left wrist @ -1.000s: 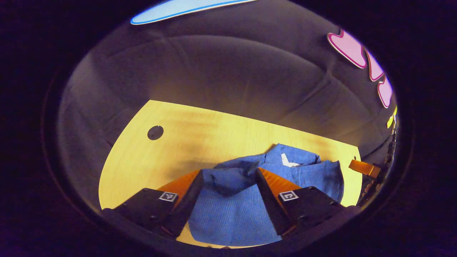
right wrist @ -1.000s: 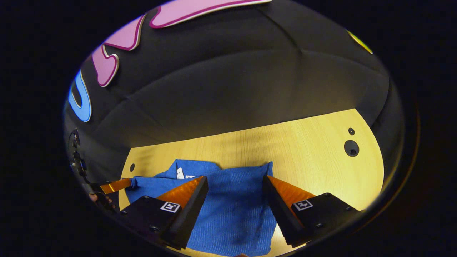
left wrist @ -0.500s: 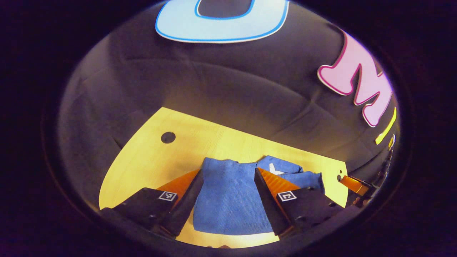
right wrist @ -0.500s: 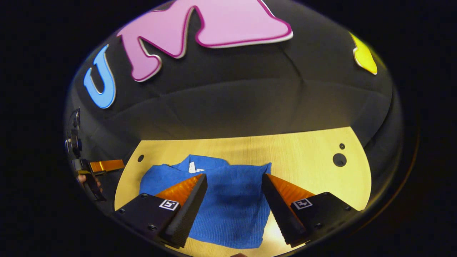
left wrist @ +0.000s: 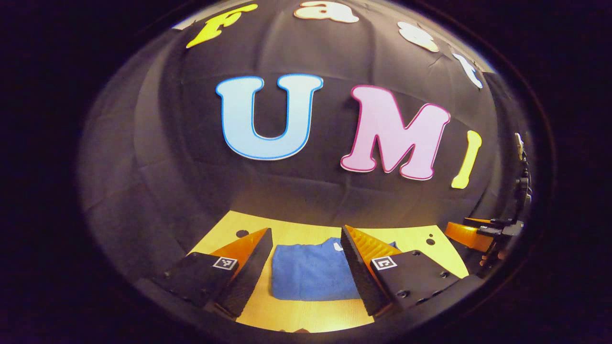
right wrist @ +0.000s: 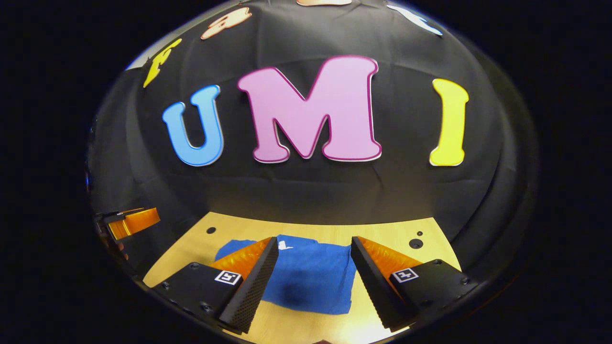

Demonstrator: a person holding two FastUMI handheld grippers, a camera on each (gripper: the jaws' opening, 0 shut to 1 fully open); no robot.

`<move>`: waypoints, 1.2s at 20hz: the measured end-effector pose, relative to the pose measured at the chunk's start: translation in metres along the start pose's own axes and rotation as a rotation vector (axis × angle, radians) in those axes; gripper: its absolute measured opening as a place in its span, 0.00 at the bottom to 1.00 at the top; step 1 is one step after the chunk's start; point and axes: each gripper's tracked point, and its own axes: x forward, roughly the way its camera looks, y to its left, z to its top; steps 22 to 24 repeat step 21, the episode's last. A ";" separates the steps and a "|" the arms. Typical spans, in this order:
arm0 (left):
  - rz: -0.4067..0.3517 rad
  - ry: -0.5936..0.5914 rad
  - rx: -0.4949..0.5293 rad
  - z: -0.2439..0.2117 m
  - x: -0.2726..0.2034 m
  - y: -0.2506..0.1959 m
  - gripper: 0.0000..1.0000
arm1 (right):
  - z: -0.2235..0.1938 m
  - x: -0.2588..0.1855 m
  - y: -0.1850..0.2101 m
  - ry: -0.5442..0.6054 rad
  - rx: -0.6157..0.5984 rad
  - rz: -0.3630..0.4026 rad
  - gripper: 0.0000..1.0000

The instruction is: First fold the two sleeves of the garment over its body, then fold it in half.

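Observation:
A blue knitted garment (left wrist: 308, 272) lies folded into a compact rectangle on the light wooden table (left wrist: 306, 317), a white label (right wrist: 285, 246) showing at its far edge. My left gripper (left wrist: 306, 241) is raised above it, open, with nothing between its fingers. My right gripper (right wrist: 313, 246) is likewise lifted clear of the garment (right wrist: 311, 274) and open. The right gripper (left wrist: 471, 234) also shows at the right edge of the left gripper view. The left gripper (right wrist: 129, 222) shows at the left edge of the right gripper view.
The table (right wrist: 306, 327) has small round holes (right wrist: 415, 243) near its far corners (left wrist: 242, 233). The black cloth wall rises just behind the table's far edge. Bare wood surrounds the garment on all sides.
Both grippers have risen and tilted up away from the table, so the garment looks smaller and farther off. The garment now lies flat and folded.

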 end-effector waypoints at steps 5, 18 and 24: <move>-0.058 -0.226 0.098 0.008 -0.088 -0.032 0.82 | 0.008 -0.109 0.023 -0.123 0.009 -0.031 0.98; -0.135 -0.315 0.129 -0.009 -0.203 -0.105 0.80 | 0.039 -0.265 -0.043 -0.329 -0.036 -0.180 0.97; -0.147 -0.335 0.127 0.003 -0.211 -0.113 0.82 | 0.040 -0.281 -0.049 -0.339 -0.060 -0.198 0.97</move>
